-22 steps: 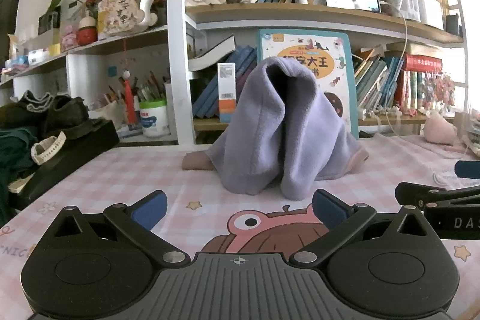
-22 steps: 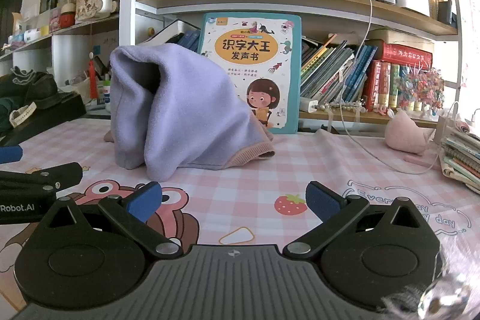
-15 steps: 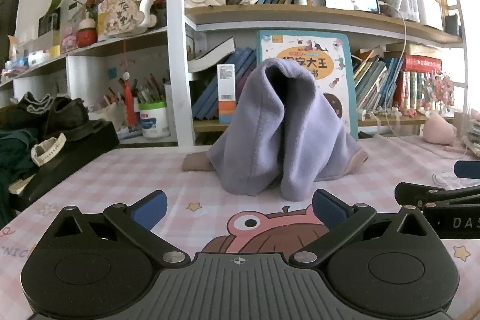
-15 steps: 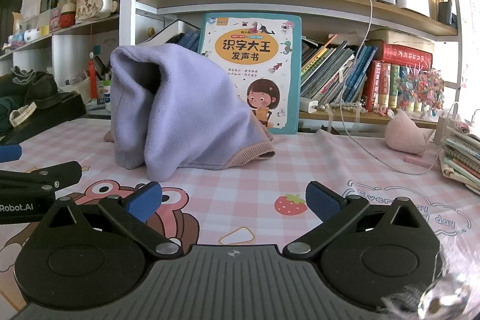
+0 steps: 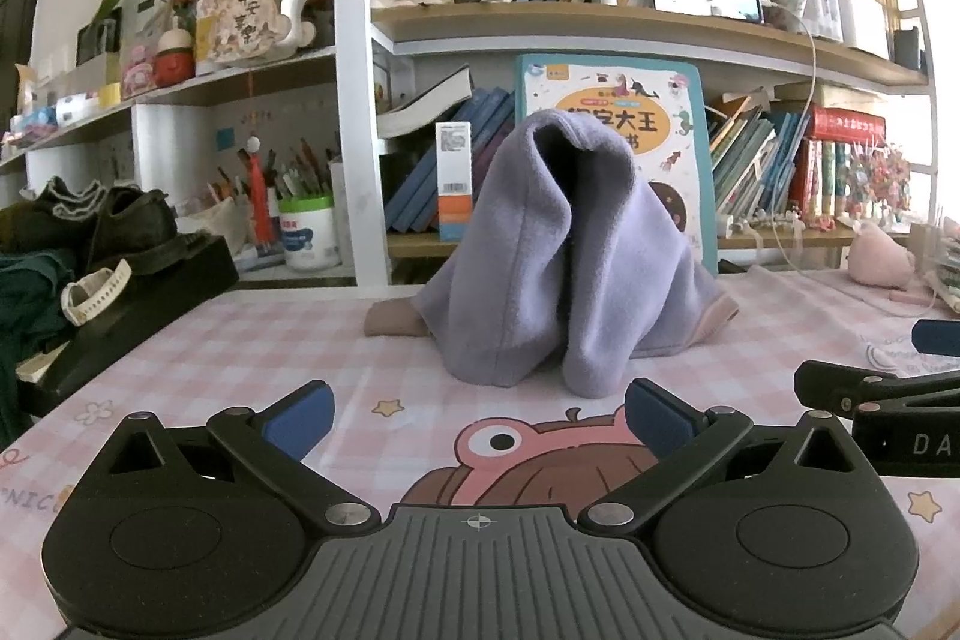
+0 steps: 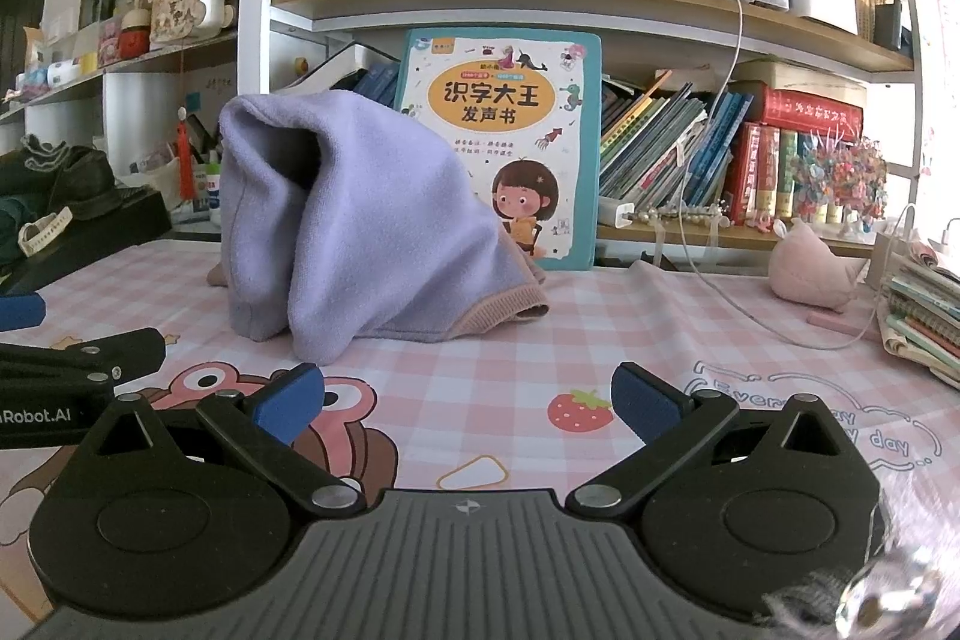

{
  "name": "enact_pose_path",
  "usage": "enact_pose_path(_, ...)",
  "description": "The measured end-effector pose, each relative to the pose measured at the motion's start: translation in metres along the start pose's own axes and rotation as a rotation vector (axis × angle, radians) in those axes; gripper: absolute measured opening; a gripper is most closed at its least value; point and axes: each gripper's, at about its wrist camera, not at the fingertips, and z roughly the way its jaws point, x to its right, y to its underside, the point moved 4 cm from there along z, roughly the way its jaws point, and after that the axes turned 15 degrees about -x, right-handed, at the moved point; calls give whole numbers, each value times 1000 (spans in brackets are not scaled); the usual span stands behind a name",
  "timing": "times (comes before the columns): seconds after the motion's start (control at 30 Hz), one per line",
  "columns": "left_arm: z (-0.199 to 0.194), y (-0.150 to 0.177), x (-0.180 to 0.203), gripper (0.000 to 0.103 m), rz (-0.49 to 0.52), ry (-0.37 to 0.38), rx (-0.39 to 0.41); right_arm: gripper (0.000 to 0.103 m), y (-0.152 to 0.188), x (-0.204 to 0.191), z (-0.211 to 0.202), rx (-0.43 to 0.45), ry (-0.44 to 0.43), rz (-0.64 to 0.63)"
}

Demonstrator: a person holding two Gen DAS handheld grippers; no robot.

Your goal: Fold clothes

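We hold off before any fold: left gripper (image 5: 477,415) and right gripper (image 6: 468,394) both gape wide, empty. The lilac fleece garment (image 5: 564,256) stands heaped on the pink checked mat (image 6: 600,340), ahead, untouched. Next: reach in, pinch its hem, spread flat.

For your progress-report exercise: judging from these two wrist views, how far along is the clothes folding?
Done: nothing yet. The purple garment stands in a crumpled heap on the checked table mat, draped up against the picture book.
In hand: nothing. The left gripper and right gripper are short of it, jaws wide and empty.
Left: grasping it, spreading it flat, then every fold.
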Motion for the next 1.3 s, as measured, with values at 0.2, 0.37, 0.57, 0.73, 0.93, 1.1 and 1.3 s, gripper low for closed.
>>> enact_pose_path(0.2,0,0,0,103,-1,0,0,103,0,0,0,0,0,0)
enact_pose_path(0.37,0,0,0,103,3,3,-1,103,0,0,0,-1,1,0)
enact_pose_path(0.57,1,0,0,103,5,4,-6,103,0,0,1,-5,1,-3)
enact_pose_path(0.73,1,0,-1,103,-10,-18,-7,103,0,-1,1,-6,2,-5)
enact_pose_path(0.93,1,0,-1,103,-12,-18,-9,103,0,-1,1,-5,2,-3)
enact_pose_path(1.1,1,0,0,103,-13,-18,-9,103,0,-1,1,-4,3,-3)
enact_pose_path(1.3,1,0,0,103,-14,-18,-11,103,0,-1,0,-2,6,-3)
